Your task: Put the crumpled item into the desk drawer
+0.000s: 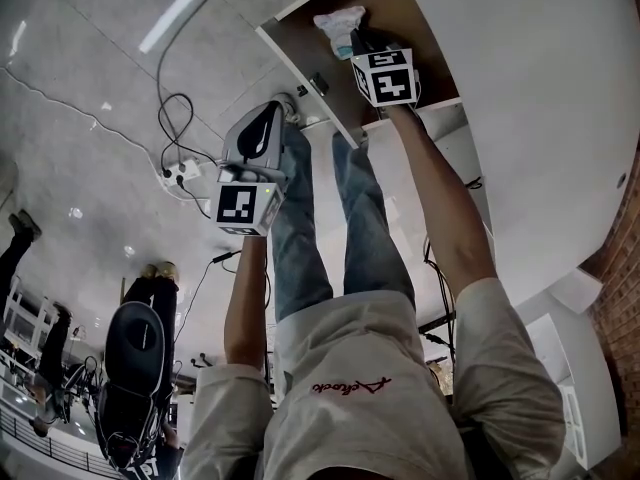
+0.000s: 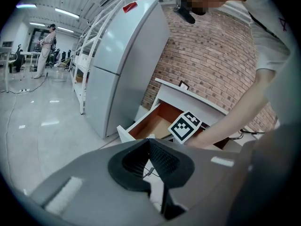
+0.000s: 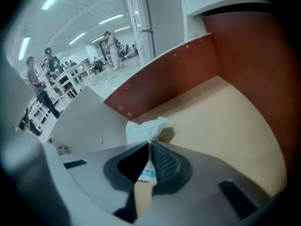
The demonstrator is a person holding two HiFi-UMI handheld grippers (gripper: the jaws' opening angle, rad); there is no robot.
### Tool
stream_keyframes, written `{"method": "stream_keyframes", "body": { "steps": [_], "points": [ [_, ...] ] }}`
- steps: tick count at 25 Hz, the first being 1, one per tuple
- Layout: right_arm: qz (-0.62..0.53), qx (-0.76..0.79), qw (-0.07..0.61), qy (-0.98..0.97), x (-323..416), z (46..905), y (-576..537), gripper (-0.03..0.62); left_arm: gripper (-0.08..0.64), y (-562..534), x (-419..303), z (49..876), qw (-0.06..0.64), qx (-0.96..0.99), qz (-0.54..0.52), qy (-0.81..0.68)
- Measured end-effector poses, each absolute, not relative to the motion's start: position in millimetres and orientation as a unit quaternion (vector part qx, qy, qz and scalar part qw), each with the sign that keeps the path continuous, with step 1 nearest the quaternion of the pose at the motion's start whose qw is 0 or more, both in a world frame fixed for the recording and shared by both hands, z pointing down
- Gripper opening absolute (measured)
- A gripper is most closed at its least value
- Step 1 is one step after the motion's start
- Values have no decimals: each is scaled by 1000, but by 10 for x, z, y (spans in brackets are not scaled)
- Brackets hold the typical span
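The crumpled item (image 1: 340, 20) is a white wad of paper with some blue print. My right gripper (image 1: 352, 46) is shut on it and holds it inside the open desk drawer (image 1: 405, 8), just above the tan drawer floor (image 3: 221, 112). In the right gripper view the wad (image 3: 143, 128) sticks out past the closed pads of the right gripper (image 3: 149, 147), near the drawer's brown side wall (image 3: 164, 74). My left gripper (image 1: 282, 110) hangs to the left of the drawer, over the floor. Its jaws (image 2: 149, 142) are shut with nothing between them.
A tall white fridge (image 2: 127, 60) stands left of the desk, against a brick wall (image 2: 211, 65). Cables and a power strip (image 1: 180, 173) lie on the glossy floor. An office chair (image 1: 135, 358) stands behind me. People stand far off in the hall (image 3: 40, 84).
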State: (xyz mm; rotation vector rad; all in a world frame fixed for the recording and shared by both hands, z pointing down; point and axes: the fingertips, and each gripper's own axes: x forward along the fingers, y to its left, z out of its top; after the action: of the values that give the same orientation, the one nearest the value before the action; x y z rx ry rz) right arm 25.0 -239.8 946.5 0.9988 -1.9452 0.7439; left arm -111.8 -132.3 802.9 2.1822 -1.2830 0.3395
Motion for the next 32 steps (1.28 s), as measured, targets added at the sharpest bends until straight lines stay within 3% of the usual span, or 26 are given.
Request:
{"method": "stream_keyframes", "body": {
  "steps": [4, 7, 13, 17, 22, 32],
  "points": [
    [295, 389, 394, -779, 182, 9434, -2429, 19, 9, -1310, -1120, 8032, 293, 816, 124, -483],
    [295, 389, 379, -787, 149, 9375, -2446, 119, 9, -1314, -1125, 8024, 294, 815, 123, -484],
    [266, 401, 358, -800, 117, 9180, -2488, 135, 9, -1353, -1154, 8007, 290, 815, 123, -487],
    [247, 401, 347, -811, 67, 9022, -2475, 130, 9, -1379, -1174, 7979, 286, 815, 124, -488],
    [205, 426, 317, -822, 88, 8702, -2492, 25, 9, -1415, -1187, 7944, 280, 815, 125, -492],
    [156, 453, 246, -843, 169, 8070, -2223, 12, 9, -1438, -1166, 7889, 270, 818, 125, -492]
  ]
}}
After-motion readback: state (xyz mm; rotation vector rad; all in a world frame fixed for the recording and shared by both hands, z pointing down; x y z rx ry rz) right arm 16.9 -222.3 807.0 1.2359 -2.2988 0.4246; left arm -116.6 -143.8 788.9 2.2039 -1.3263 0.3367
